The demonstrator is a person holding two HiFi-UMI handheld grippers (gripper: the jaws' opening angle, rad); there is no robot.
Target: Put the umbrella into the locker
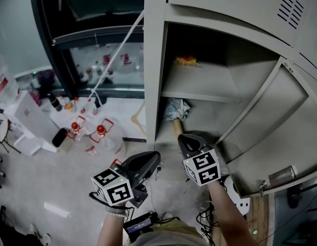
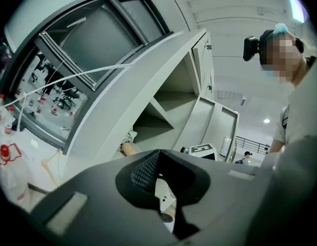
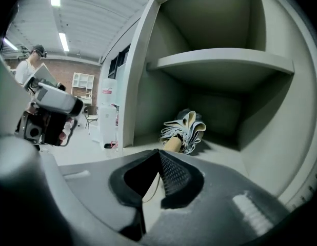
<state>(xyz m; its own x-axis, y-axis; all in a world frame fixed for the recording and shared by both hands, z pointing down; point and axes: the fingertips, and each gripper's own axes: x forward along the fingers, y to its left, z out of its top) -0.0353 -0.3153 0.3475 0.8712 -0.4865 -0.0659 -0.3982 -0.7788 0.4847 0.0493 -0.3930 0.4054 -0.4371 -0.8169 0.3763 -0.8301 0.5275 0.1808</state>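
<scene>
The folded umbrella (image 1: 177,110) lies on the floor of the locker's lower compartment, its light fabric bunched and its wooden handle (image 1: 176,126) pointing out toward me. In the right gripper view the umbrella (image 3: 186,128) rests just beyond my right gripper (image 3: 158,152), which is shut with nothing between its fingers and a small gap to the handle. From the head view, the right gripper (image 1: 185,139) hovers at the locker's front edge. My left gripper (image 1: 154,160) stays lower and to the left, outside the locker, shut and empty. The umbrella (image 2: 129,137) is also visible in the left gripper view.
The grey locker (image 1: 153,60) has a shelf (image 1: 199,94) above the umbrella, with a small yellow item (image 1: 185,61) on the upper level. Its door (image 1: 271,137) hangs open to the right. Bottles (image 1: 99,129) and clutter cover the floor at left, and a white cord (image 1: 117,50) slants across.
</scene>
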